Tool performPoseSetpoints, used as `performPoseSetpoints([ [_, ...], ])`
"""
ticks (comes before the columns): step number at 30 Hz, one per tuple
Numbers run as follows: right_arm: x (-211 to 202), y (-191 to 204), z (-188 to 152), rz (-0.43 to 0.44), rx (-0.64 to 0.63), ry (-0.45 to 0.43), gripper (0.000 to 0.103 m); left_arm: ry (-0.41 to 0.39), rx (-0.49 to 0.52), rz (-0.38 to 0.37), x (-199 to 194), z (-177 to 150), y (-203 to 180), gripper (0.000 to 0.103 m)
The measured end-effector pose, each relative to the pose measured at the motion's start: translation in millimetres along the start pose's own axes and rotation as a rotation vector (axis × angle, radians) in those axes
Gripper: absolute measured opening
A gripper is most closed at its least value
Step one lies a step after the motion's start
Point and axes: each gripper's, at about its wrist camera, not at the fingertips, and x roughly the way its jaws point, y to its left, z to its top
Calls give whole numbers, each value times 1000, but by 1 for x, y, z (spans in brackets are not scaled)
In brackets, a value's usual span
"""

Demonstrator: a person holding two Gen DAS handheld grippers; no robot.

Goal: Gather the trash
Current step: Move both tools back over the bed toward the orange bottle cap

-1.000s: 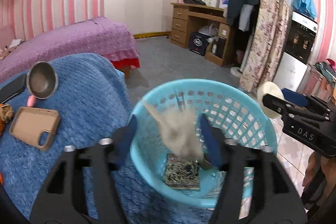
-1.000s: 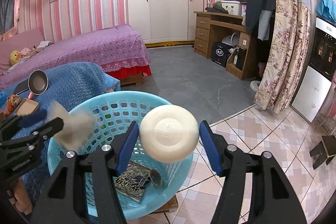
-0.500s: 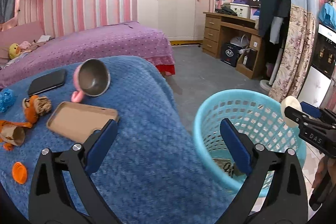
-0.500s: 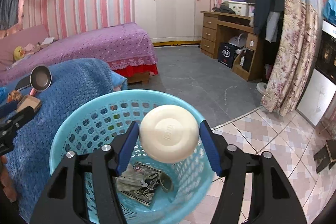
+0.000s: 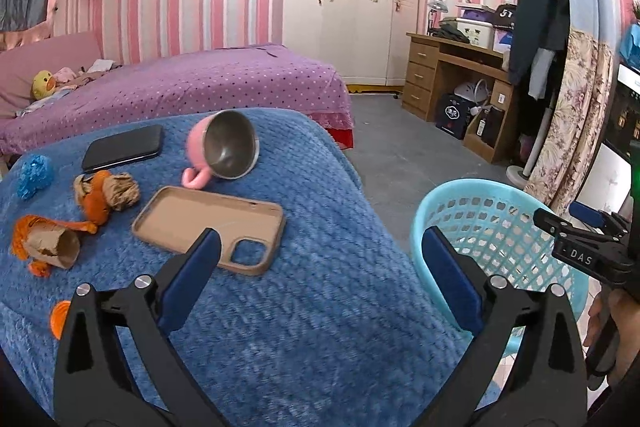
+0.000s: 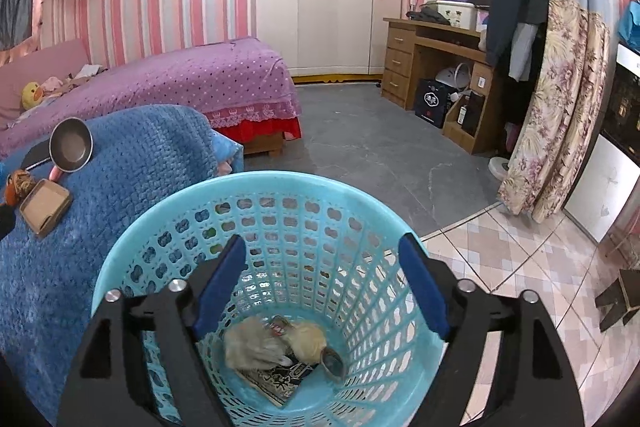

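Observation:
My left gripper (image 5: 318, 247) stands wide open and empty above the blue blanket (image 5: 320, 327). To its left lie crumpled brown paper with orange peel (image 5: 106, 189), a torn paper tube (image 5: 60, 247), a blue wad (image 5: 35, 175) and an orange cap (image 5: 58, 315). My right gripper (image 6: 322, 247) hangs over the light blue basket (image 6: 256, 183); its jaws are opening with nothing between them. At the basket's bottom lie a blurred pale round piece (image 6: 308, 339), a tissue wad (image 6: 252, 347) and a patterned packet (image 6: 280, 375).
A tan phone case (image 5: 208, 227), a tipped pink mug (image 5: 224, 147) and a black phone (image 5: 124, 147) rest on the blanket. The basket (image 5: 500, 227) stands off the blanket's right edge on the floor. A purple bed (image 6: 180, 79) and a wooden desk (image 6: 432, 59) lie beyond.
The right gripper let go of the white round piece, which dropped into the basket. The left gripper dropped its pale wad there, opened wider and swung left over the blanket.

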Motion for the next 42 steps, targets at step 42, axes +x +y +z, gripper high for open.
performPoseSetpoints([
  [42, -80, 311, -50, 381, -219, -37, 96, 70, -216, 411, -101, -67, 325, 98],
])
